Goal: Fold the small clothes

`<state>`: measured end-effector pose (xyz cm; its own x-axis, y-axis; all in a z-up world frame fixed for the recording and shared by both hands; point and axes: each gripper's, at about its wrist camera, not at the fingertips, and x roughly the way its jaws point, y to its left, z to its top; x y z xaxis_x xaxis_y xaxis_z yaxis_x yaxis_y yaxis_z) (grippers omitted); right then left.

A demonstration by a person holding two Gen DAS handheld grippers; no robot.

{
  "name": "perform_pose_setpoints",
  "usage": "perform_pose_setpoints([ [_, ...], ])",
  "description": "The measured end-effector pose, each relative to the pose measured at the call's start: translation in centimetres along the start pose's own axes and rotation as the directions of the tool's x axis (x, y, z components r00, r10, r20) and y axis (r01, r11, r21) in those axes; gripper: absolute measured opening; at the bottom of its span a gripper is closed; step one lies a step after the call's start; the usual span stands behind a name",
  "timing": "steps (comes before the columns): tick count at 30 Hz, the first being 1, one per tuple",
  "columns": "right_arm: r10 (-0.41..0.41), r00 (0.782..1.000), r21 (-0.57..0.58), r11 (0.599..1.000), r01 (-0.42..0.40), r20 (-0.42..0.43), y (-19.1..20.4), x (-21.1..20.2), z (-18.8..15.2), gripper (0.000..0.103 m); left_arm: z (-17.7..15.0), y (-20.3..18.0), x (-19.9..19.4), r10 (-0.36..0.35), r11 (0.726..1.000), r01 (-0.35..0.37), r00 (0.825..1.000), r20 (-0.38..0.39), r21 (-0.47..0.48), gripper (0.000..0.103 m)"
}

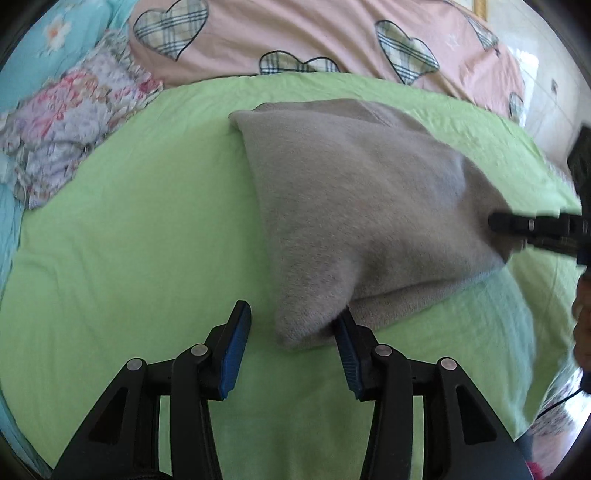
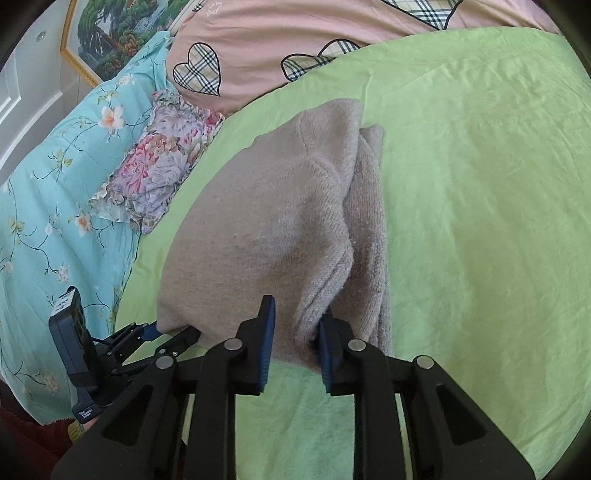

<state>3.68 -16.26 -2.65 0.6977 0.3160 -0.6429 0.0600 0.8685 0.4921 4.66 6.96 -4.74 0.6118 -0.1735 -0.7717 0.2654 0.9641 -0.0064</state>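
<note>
Left hand-held gripper (image 1: 291, 325) stands released, the sweater's (image 1: 354, 206) near corner between its fingers but unpinched. Right hand-held gripper (image 2: 295, 321) straddles the sweater's edge; whether it pinches, I cannot tell. Folded, the sweater lies on a green sheet (image 1: 129, 229), floral cloth (image 1: 70, 122) well apart.

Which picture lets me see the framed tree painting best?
The right wrist view. The framed painting shows at its top left, with green trees inside a gold frame, above the blue flowered bedding. The left wrist view shows only a thin strip of gold frame at its top edge, with none of the picture inside.
</note>
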Motion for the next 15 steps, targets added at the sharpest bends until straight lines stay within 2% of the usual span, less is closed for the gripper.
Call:
perform_pose_setpoints([
  [3, -0.002, 1.0, 0.006, 1.0, 0.002, -0.007, -0.4, 0.1, -0.2, 0.023, 0.3, 0.5, 0.2, -0.016, 1.0, 0.016, 1.0, -0.01, -0.017, 0.044],
  [4, 0.001, 1.0, 0.013, 1.0, -0.001, -0.007, -0.5, 0.1, -0.2, 0.023, 0.1, 0.5, 0.3, -0.012, 1.0, 0.012, 1.0, -0.017, -0.013, 0.04],
  [5, 0.001, 1.0, 0.016, 1.0, -0.001, -0.011, -0.6, 0.1, -0.2, 0.02, 0.0, 0.5, 0.5, -0.022, 1.0, 0.022, 0.999, -0.028, -0.019, 0.031],
  [6, -0.002, 1.0, 0.012, 1.0, 0.002, -0.01, -0.5, -0.2, 0.1, 0.006, -0.1, 0.7, 0.5, -0.041, 0.999, 0.039, 0.999, -0.034, -0.034, 0.024],
  [8, 0.049, 0.999, 0.013, 0.999, -0.049, 0.024, -0.5, -1.7, 1.0, 0.006, 0.1, 1.0, 0.2, -0.06, 0.997, 0.058, 0.998, -0.034, -0.057, 0.015],
  [9, 0.078, 0.995, 0.003, 0.997, -0.078, 0.054, -0.3, -3.0, 1.6, 0.006, 0.1, 0.9, -0.1, -0.054, 0.997, 0.052, 0.998, -0.029, -0.056, 0.015],
  [12, 0.03, 0.997, -0.074, 0.997, -0.024, 0.074, 0.1, -4.9, 2.5, 0.006, 0.2, 0.7, -0.6, -0.048, 0.997, 0.047, 0.999, -0.024, -0.062, 0.012],
  [15, -0.064, 0.998, -0.116, 0.991, 0.066, 0.016, -0.6, -3.6, 1.9, 0.006, 0.0, 1.2, 0.1, -0.078, 0.99, 0.069, 0.995, -0.063, -0.126, 0.011],
])
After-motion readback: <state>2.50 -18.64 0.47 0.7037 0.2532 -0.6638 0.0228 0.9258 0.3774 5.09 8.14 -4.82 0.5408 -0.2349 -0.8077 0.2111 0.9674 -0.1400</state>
